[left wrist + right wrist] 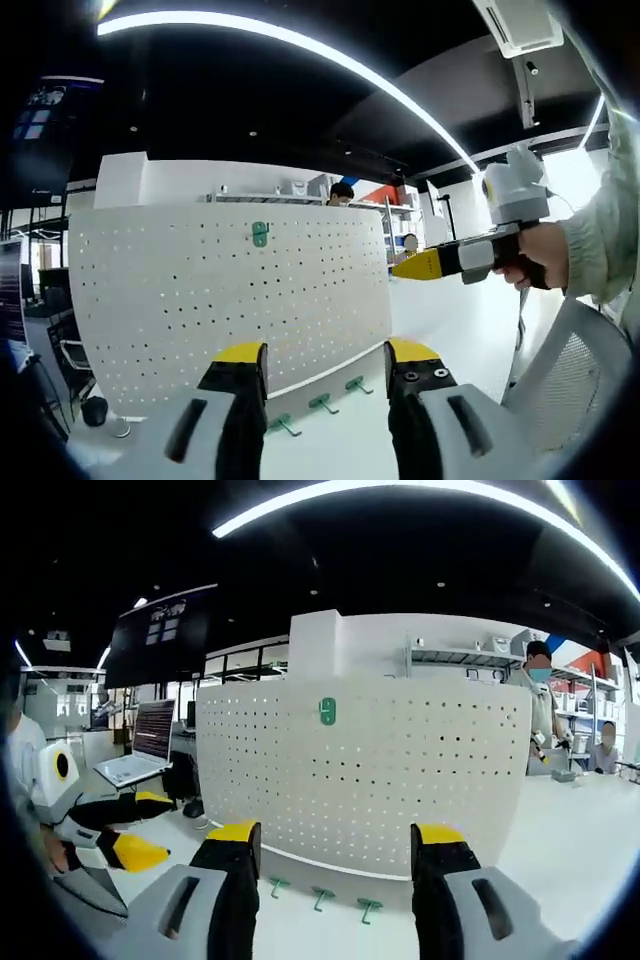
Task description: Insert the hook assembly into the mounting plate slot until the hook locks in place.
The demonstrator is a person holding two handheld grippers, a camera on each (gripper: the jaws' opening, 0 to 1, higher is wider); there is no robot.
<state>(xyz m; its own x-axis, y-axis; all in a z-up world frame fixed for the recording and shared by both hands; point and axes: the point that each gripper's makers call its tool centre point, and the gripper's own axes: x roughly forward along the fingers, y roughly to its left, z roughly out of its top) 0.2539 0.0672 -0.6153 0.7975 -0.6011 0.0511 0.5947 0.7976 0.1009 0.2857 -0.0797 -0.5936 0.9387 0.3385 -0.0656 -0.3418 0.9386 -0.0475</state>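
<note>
Both tongs, left [325, 375] and right [337, 855], stood wide apart and held nothing. The task looked barely begun: one green mounting plate [327, 711] sat high on the white pegboard [400, 780], while three green hooks [320, 894] lay loose on the counter [560, 830] at its foot, none picked up. No containers were present.

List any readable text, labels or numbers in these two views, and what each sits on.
None can be read.
Wall screen: rows of content, too small to read.
Laptop screen: lines of text, too blurred.
Green hook on the pegboard: no marking legible.
Three green hooks on the table: no marking legible.
</note>
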